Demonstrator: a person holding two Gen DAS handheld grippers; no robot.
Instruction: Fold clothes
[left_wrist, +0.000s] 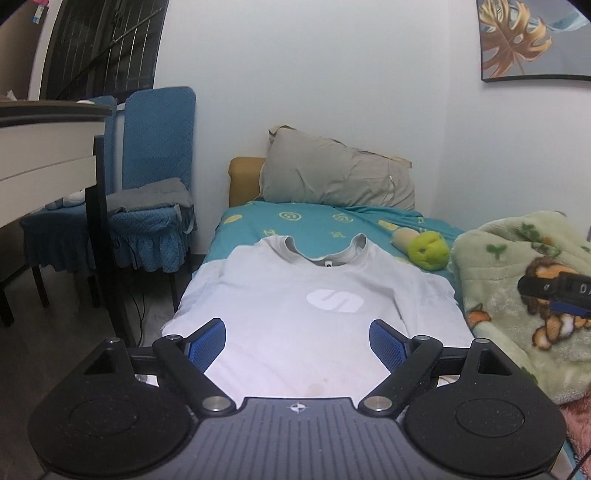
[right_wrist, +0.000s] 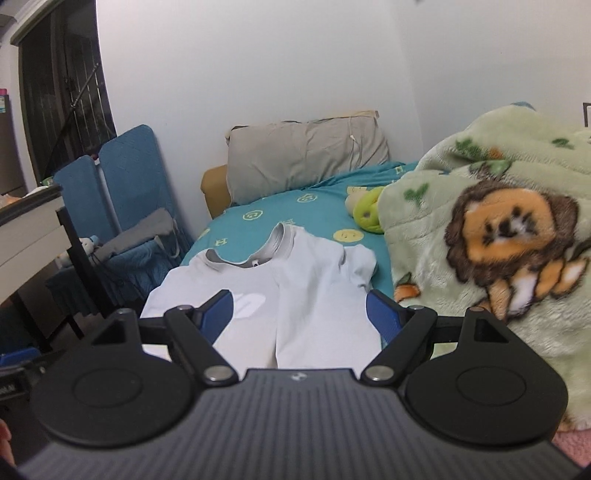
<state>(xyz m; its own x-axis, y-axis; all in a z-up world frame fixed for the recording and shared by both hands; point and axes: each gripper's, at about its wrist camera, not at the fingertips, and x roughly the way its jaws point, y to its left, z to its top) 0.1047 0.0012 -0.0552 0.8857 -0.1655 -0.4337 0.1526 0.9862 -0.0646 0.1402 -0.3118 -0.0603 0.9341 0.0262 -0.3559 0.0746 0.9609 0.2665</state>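
Note:
A white T-shirt with a pale grey logo lies flat on the teal bed sheet, its collar toward the pillow. In the right wrist view the T-shirt has its right side folded in over the middle, and the sleeve lies on top near the collar. My left gripper hovers over the near part of the shirt, open with nothing between its blue pads. Above the shirt's near right part my right gripper is open too and holds nothing.
A grey pillow leans at the head of the bed. A green plush toy and a heaped green fleece blanket lie along the shirt's right. Blue chairs and a white desk stand left of the bed.

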